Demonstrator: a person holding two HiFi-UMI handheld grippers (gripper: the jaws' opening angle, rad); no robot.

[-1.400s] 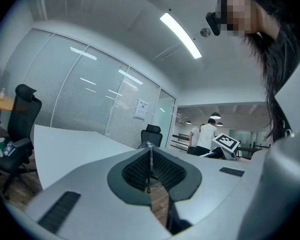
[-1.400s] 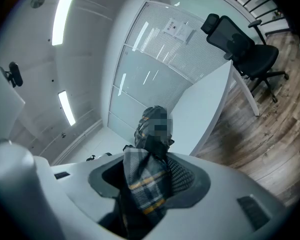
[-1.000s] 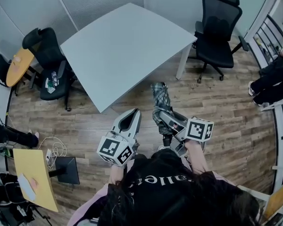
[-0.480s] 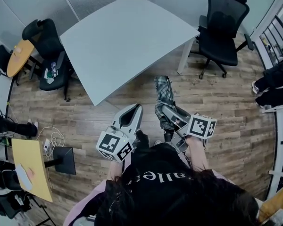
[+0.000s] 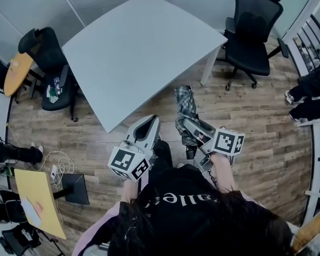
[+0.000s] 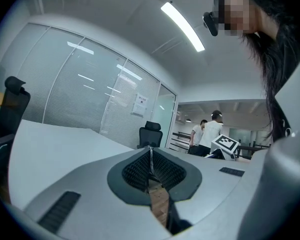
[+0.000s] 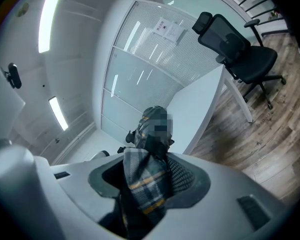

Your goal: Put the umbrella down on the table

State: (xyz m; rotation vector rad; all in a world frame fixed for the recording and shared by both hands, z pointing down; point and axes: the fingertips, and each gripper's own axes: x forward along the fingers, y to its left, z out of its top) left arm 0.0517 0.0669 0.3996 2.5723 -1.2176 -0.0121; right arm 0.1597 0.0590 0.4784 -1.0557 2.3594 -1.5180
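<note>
umbrella (image 5: pixel 184 101) still in r tongs (image 5: pixel 188 125), table (image 5: pixel 138 47) edge nearer than before

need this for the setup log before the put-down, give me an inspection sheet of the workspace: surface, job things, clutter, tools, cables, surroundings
surface: white table, top bare
job's things: folded plaid umbrella, held above the wood floor beside the table's near edge, not yet on the table
clutter: nothing seen on the table; small items on the seat of the black chair at left
grippers: left tool shut, empty; right tool shut on the umbrella
cables: white cable coiled on the floor, lower left
surroundings: second black chair past the table; yellow board; a person's legs at the right edge
</note>
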